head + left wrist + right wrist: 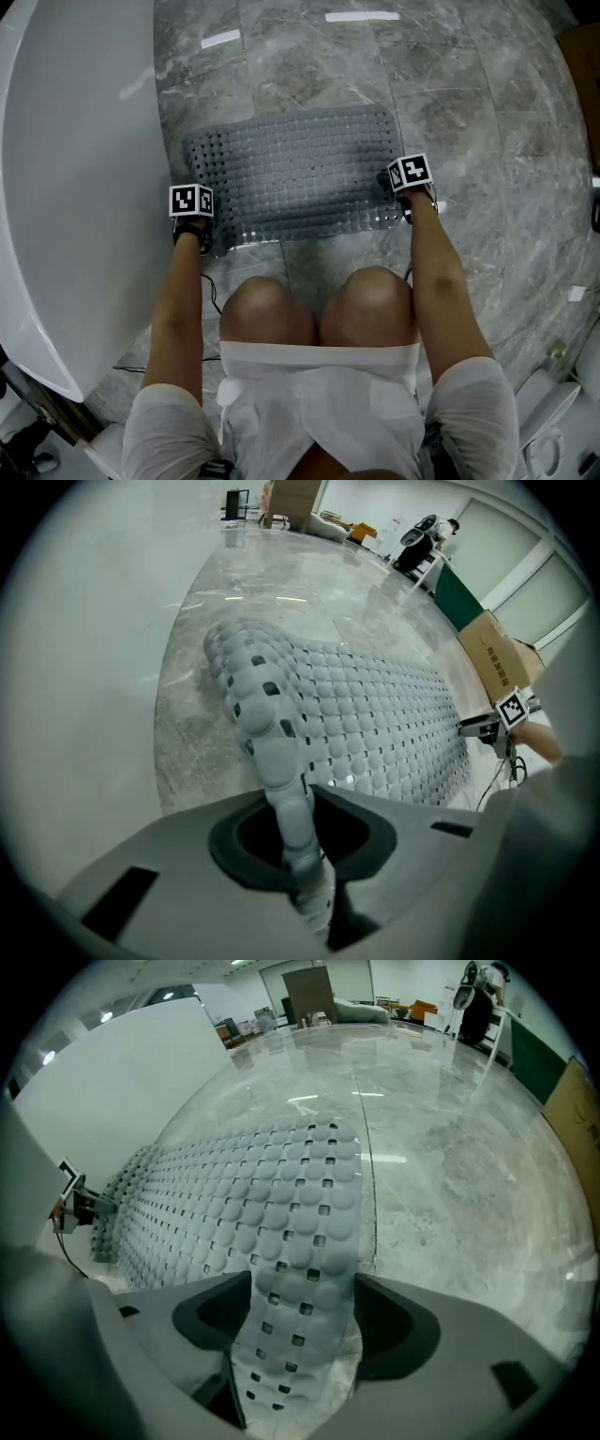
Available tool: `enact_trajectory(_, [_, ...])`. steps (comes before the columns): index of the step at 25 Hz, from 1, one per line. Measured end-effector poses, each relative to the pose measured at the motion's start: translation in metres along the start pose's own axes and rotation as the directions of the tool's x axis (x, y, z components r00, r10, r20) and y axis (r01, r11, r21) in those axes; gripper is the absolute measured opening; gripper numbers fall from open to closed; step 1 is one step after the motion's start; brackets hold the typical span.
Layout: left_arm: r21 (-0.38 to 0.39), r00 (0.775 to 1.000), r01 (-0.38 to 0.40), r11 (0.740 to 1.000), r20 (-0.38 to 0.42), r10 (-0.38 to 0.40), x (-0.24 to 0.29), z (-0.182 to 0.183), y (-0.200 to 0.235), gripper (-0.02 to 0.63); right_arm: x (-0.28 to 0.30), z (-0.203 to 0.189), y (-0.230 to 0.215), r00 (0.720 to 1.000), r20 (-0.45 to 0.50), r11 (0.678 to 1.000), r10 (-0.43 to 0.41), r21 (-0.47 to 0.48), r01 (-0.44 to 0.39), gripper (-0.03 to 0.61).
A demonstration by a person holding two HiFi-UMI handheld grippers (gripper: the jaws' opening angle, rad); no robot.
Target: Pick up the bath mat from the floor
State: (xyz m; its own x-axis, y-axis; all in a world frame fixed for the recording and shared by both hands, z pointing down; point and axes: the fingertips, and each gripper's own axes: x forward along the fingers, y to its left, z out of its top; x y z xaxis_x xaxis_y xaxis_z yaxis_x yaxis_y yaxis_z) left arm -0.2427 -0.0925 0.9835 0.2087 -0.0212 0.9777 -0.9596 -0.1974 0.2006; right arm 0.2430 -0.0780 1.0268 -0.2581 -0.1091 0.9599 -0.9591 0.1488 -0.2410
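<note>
At frame bottom, bath mat point(356, 733) edge is pinched by left gripper point(305, 860); right gripper point(302, 1335) is held wide around the other corner, unclamped. Mat lies mid-frame on floor point(450, 112). Grasping step judged underway: right closure needed, then lift.

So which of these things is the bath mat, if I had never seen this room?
Start at the big white bathtub on the left and look to the grey marble floor beside it. The bath mat lies there, just ahead of the person's knees. Unlike the smooth floor, it is a translucent grey rectangle covered in rows of round bumps and small holes.
</note>
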Motion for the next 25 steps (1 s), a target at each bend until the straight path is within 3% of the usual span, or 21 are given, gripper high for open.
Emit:
enact_trajectory(15, [0.011, 1.000, 0.020, 1.000, -0.014, -0.019, 0.003, -0.001, 0.001, 0.061, 0.003, -0.004, -0.009, 0.996, -0.027, 0.997, -0.081, 0.008, 0.081, 0.334])
enact_trajectory(22, [0.012, 1.000, 0.025, 1.000, -0.006, -0.025, 0.004, 0.000, -0.004, 0.058, 0.004, 0.002, 0.018, 0.997, -0.046, 0.997, 0.067, 0.040, -0.065, 0.354])
enact_trajectory(25, [0.016, 1.000, 0.025, 1.000, -0.007, -0.025, 0.003, 0.000, -0.006, 0.058, 0.006, 0.007, 0.034, 0.995, -0.048, 0.995, 0.090, 0.034, -0.089, 0.353])
